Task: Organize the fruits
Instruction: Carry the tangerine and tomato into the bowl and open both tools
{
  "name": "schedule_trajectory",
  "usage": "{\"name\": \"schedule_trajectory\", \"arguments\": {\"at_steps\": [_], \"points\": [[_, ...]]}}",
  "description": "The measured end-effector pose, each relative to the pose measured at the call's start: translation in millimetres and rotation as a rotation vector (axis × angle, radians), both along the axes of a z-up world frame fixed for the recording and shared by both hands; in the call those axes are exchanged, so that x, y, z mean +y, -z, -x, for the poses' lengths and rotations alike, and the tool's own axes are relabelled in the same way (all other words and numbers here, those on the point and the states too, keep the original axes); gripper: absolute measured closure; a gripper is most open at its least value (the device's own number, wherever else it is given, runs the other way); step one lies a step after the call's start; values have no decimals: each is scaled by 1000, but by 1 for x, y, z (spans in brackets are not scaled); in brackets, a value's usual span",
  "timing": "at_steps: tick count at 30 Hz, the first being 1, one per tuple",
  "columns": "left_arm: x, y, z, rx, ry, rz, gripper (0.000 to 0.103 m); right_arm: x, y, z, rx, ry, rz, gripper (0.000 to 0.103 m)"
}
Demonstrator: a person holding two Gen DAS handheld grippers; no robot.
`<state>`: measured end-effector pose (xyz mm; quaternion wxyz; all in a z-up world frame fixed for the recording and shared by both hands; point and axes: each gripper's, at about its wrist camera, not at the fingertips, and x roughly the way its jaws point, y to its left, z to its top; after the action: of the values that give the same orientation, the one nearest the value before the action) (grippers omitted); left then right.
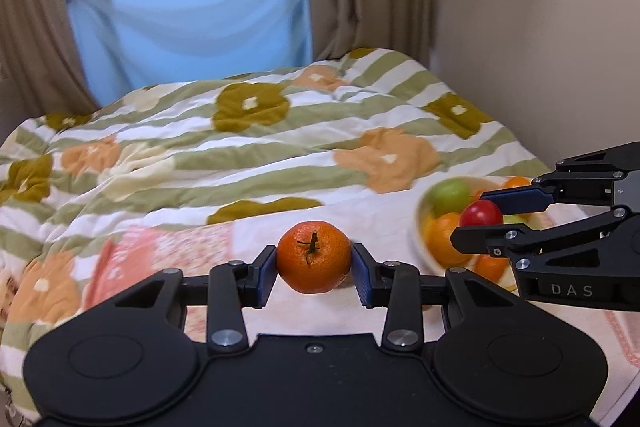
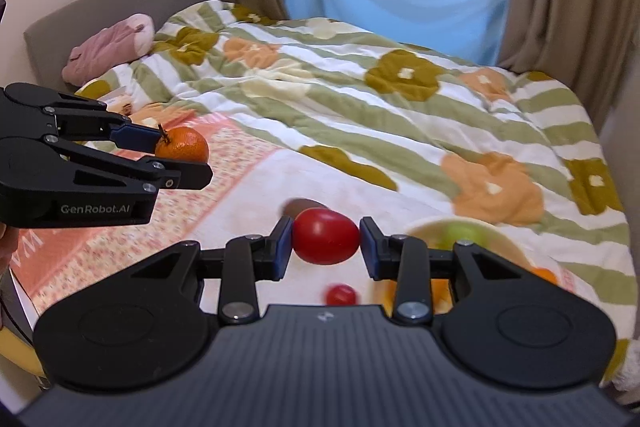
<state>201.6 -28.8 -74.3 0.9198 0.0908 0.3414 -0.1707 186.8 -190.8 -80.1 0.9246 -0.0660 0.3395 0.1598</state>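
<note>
Orange, dimpled mandarin with a short brown stem is sitting clamped between the blue pads of the left gripper, jaws drawn in tight on its sides, stem pointing up. Right gripper is likewise pinching a smooth red oval tomato-like fruit across its long axis, above the white-and-pink patterned cloth spread over the striped floral quilt. Both fruits are hanging clear of the cloth, near the pale round bowl holding a green apple and several oranges. Risk: the red fruit is glossy and held only at its narrow ends, so a quick swing could be squeezing it out of the pads; the mandarin's soft peel could be denting or shearing under the clamp. The two grippers are also working close together, so a clash near the bowl is possible. Right wrist view alone is showing a small red fruit lying on the cloth and a brown object, possibly a kiwi, blurred behind the held fruit; left wrist view alone is showing the bowl's contents clearly.
</note>
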Motion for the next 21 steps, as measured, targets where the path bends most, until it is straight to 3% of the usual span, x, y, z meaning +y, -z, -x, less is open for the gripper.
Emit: {"name": "schedule_trajectory", "arguments": {"at_steps": [12,21], "points": [[-104,28,0,57,120,-3,60,-102,22,25,54,97,16,52],[-148,69,-8,119,119,-24,60,-142,50,26,103,106,-6,52]]}}
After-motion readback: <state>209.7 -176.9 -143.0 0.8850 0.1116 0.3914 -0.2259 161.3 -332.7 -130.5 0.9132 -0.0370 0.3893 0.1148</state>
